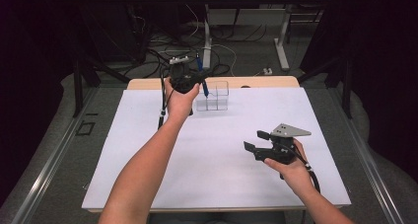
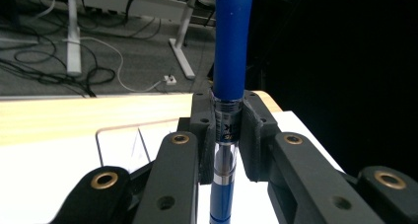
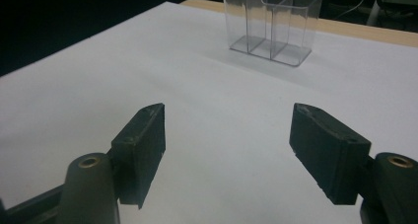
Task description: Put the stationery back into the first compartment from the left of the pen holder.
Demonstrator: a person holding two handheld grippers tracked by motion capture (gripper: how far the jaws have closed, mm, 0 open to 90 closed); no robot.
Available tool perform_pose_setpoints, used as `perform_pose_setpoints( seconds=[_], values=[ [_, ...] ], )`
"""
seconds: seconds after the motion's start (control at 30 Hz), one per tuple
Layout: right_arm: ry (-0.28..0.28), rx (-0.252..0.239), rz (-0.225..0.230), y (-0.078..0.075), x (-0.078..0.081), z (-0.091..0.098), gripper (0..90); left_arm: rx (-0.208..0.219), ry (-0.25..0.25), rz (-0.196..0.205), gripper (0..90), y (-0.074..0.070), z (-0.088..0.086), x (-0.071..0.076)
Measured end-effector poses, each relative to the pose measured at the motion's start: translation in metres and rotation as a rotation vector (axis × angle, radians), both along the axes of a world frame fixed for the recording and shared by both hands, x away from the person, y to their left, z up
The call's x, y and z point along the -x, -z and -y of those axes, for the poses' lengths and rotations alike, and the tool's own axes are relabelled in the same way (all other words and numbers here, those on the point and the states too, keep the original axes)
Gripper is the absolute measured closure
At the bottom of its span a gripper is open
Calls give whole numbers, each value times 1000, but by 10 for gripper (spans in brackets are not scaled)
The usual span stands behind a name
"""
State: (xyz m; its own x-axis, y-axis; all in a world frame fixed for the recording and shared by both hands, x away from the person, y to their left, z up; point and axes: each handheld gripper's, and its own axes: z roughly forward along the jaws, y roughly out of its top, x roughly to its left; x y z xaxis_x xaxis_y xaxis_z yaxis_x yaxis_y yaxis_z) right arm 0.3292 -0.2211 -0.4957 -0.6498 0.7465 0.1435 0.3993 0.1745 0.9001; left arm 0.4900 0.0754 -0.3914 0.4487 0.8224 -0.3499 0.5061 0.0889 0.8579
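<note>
My right tool (image 1: 257, 141) hangs nearest me, low over the white surface (image 1: 148, 160), jaws spread with nothing between them. Farther out, my left tool (image 2: 228, 135) is clamped on a blue pen (image 2: 230, 46) — held upright, its tip pointing down just above the clear plastic organizer (image 1: 213, 96), which stands near the surface's far edge — divided into compartments.
</note>
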Motion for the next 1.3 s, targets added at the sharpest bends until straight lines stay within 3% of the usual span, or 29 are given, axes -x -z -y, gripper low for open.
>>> perform_pose_setpoints(
  seconds=[0.33, 0.43, 0.53, 0.6, 0.8, 0.83, 0.9, 1.0, 1.2, 1.23, 1.27, 1.3],
  values=[
    [21, 10, -25, 15, 3, 10, 280, -26, -37, 44, 788, -7, 7, -23],
    [27, 12, -29, 17, 3, 12, 272, -63, -49, 75, 787, -8, 9, -27],
    [26, 8, -40, 17, 4, 11, 269, -71, -56, 93, 787, -7, 9, -31],
    [27, 7, -25, 18, 3, 11, 261, -88, -53, 111, 787, -4, 8, -34],
    [38, -11, -34, 19, 3, 10, 248, -112, -72, 106, 788, 6, 4, -44],
    [43, -22, -18, 21, 2, 9, 241, -115, -74, 106, 788, 8, 4, -45],
    [34, 2, -36, 20, 2, 11, 240, -122, -83, 106, 788, 11, 4, -48],
    [37, -9, -51, 21, 3, 11, 239, -129, -90, 106, 788, 17, 5, -51],
    [36, -14, -41, 23, 1, 11, 230, -154, -108, 102, 788, 27, 6, -55],
    [33, -12, -45, 24, 1, 11, 229, -154, -112, 103, 788, 29, 6, -56],
    [45, 31, -76, 22, 2, 12, 227, -153, -117, 108, 788, 31, 6, -56],
    [46, 39, -85, 21, 2, 12, 224, -154, -119, 106, 788, 33, 6, -57]
  ],
)
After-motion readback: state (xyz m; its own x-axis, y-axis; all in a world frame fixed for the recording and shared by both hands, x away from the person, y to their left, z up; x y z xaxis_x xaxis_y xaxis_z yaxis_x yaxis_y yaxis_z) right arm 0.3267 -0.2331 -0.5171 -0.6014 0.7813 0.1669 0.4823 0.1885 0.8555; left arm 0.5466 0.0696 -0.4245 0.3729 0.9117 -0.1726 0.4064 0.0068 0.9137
